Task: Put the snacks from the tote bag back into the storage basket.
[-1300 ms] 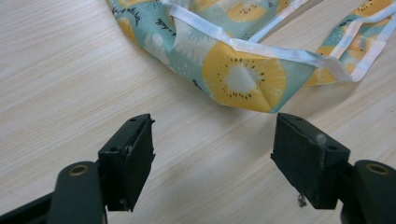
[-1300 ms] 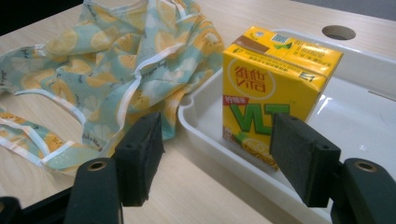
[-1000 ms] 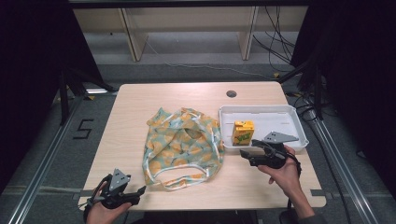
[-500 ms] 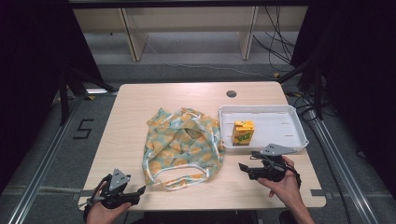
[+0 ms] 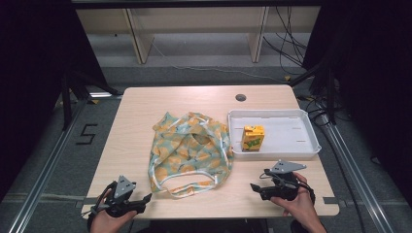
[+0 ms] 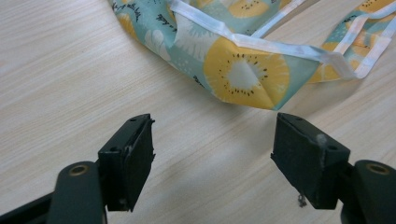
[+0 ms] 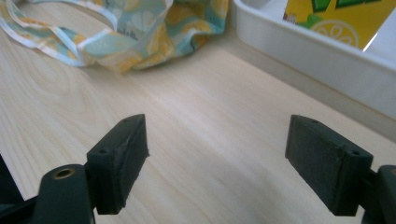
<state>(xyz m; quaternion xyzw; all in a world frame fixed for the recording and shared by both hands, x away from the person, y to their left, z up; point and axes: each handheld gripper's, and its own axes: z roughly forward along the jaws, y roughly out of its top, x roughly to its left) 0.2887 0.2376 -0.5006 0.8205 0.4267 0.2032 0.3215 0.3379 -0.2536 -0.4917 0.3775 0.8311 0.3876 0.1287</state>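
Worktop (image 5: pixel 145 111) of pale wood carries a crumpled fabric bag (image 5: pixel 187 148) near its middle, printed with yellow fruit slices on a light teal ground and edged with white trim. Its white-trimmed handles (image 5: pixel 180 187) loop toward the near edge. Just to the bag's right sits a shallow white tray (image 5: pixel 306 141), and inside it, at the left end, a small yellow juice carton (image 5: pixel 253 137) stands upright.

The left tool (image 5: pixel 145 198) rests low at the near-left corner of the worktop, gripped by a hand (image 5: pixel 104 221), and aims toward the bag's handle end. In the left gripper view its jaws are spread wide with nothing between them, and a folded corner of the bag (image 6: pixel 243 74) lies just beyond them, not touching either one.

The right tool (image 5: pixel 255 187) is held by the other hand (image 5: pixel 299 204) near the front edge, below the tray, pointing left toward the bag. In the right gripper view its jaws stand wide apart over bare wood, with the bag's edge (image 7: pixel 121 42) ahead to the left and the tray wall (image 7: pixel 317 56) with the carton (image 7: pixel 336 18) ahead to the right, both clear of the jaws.
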